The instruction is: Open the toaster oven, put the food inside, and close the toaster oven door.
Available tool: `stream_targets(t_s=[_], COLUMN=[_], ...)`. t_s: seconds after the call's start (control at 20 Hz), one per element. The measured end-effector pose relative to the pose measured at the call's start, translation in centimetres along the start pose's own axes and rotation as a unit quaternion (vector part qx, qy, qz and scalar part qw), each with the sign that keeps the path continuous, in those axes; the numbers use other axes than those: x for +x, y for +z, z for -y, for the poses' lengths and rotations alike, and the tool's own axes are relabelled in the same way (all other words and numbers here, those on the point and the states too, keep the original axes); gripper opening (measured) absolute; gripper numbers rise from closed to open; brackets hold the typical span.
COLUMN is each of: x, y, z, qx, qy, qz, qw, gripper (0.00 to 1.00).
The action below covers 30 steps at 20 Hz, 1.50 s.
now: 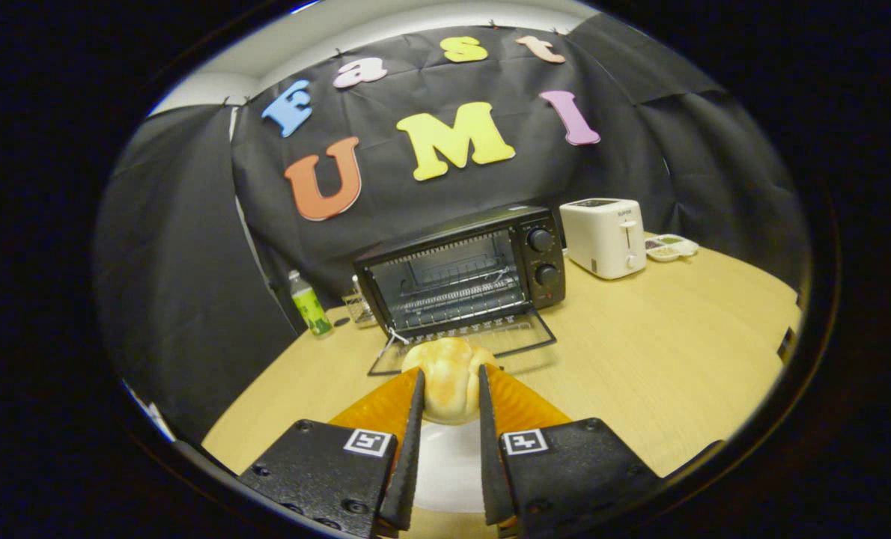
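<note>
Gripper view: the gripper (449, 389) points forward over a pale wooden worktop (655, 359), its two fingers (414, 419) closed against either side of a round, golden bread roll (448, 378), which they hold between their tips. Below the roll, between the fingers, lies a white plate (445, 468). Just beyond the roll stands a black toaster oven (464, 273) with its glass door (464, 344) folded down flat onto the worktop, the wire rack inside visible and two knobs on its right side. To the right of the oven sits a white toaster (605, 236), with a small divided dish (670, 247) beyond it. To the left of the oven stand a green-labelled bottle (309, 303) and a clear glass (357, 305).
</note>
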<state>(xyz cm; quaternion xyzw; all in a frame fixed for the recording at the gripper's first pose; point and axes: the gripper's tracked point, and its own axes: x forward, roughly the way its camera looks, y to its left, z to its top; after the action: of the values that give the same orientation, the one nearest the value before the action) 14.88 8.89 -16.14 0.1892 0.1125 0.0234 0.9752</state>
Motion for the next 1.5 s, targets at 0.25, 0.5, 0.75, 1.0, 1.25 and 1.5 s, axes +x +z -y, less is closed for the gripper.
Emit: stream_targets(t_s=[0.25,0.5,0.75,1.0,1.25,1.5], x=[7.4,15.3,22.2,26.8,28.2,27.0], y=[5.3,5.5,4.5,4.9,4.6,4.7], z=[-1.1,-0.8,0.2,-0.2,-0.7,-1.3], qx=[0.045,0.060,0.087,0.071,0.025,0.006], qy=[-0.016,-0.041,-0.069,-0.076,-0.079,-0.079], qz=[0.026,0.013,-0.002,-0.005,-0.015,-0.022], qw=[0.998,0.997,0.994,0.995,0.996,0.997], gripper=[0.40,0.41,0.40,0.42,0.63,0.95])
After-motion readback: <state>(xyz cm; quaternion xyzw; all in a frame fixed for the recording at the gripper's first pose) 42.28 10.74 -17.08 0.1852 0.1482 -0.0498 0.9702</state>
